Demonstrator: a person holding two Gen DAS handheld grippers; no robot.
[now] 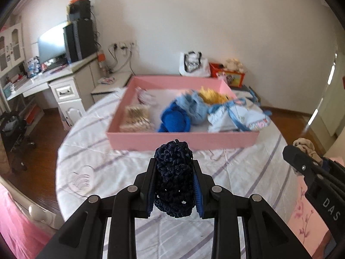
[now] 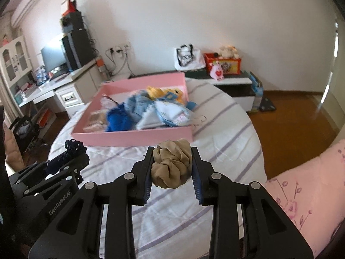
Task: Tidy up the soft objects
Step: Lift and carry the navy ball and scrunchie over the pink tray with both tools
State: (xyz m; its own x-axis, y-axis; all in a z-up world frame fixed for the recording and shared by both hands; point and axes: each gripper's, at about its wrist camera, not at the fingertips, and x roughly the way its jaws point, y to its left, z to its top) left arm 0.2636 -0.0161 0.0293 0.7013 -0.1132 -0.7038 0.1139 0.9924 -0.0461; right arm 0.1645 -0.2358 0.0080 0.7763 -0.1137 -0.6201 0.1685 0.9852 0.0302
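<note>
My left gripper (image 1: 174, 164) is shut on a dark navy crocheted piece (image 1: 173, 179), held above the bed in front of the pink box (image 1: 183, 139). It also shows in the right wrist view (image 2: 74, 149). My right gripper (image 2: 171, 152) is shut on a bunched beige cloth (image 2: 171, 165), also above the bed just short of the pink box (image 2: 133, 138). It shows at the right edge of the left wrist view (image 1: 301, 149). The box holds a bright blue knit (image 1: 175, 119), light blue clothes (image 1: 195, 105), a yellow plush (image 1: 212, 96) and a tan folded piece (image 1: 137, 118).
The box sits on a white bed (image 1: 120, 164) with purple stripes. A pink floral pillow (image 2: 301, 194) lies at the right. A white desk (image 1: 64, 86) with a monitor stands left. A low cabinet (image 2: 232, 84) with a red box and a bag is behind. Wood floor (image 2: 291, 118) lies right.
</note>
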